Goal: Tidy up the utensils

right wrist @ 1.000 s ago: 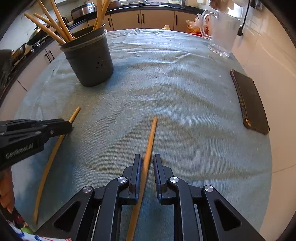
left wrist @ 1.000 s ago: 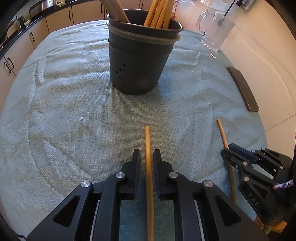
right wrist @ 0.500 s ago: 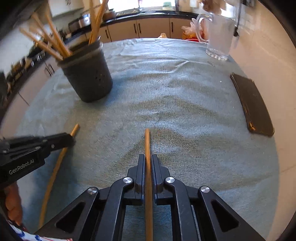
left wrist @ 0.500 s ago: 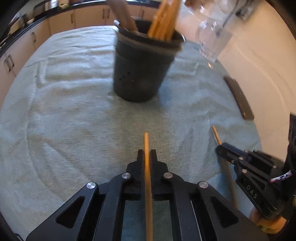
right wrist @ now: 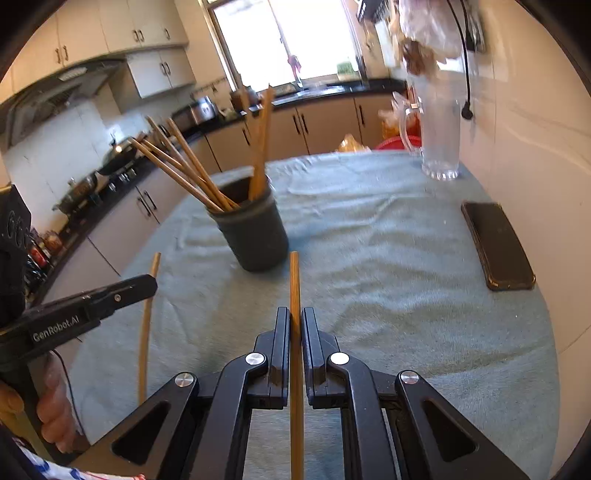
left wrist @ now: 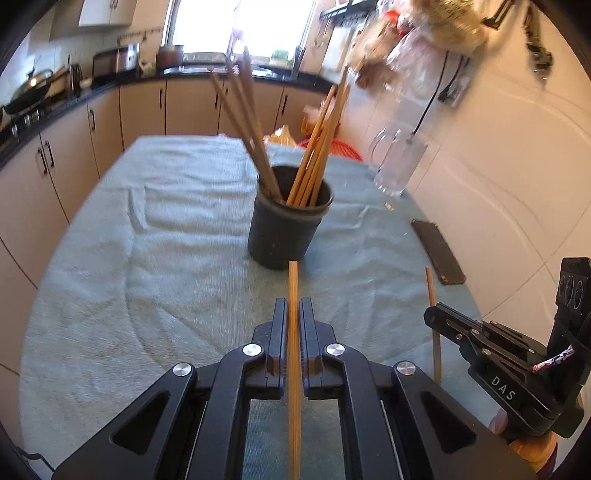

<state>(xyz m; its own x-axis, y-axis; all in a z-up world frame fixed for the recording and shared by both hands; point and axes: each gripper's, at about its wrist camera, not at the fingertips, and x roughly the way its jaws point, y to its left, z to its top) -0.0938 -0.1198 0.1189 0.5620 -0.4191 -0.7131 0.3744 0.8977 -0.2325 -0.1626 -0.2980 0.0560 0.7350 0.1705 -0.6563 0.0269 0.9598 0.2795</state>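
While the green cloth (left wrist: 110,258) spreads under everything, I see the dark holder (left wrist: 288,229) standing straight ahead of both tongs, left tongs (left wrist: 293,314) and right tongs (right wrist: 295,325) each clamped on a chopstick (left wrist: 293,291) (right wrist: 294,280) whose length points forward at it, neither clearly nearer.

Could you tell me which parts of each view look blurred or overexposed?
Left wrist view: window blown out, hanging items top right smeared, gripper and its chopstick sharp. Right wrist view: window also washed out, glass mug and holder slightly soft.
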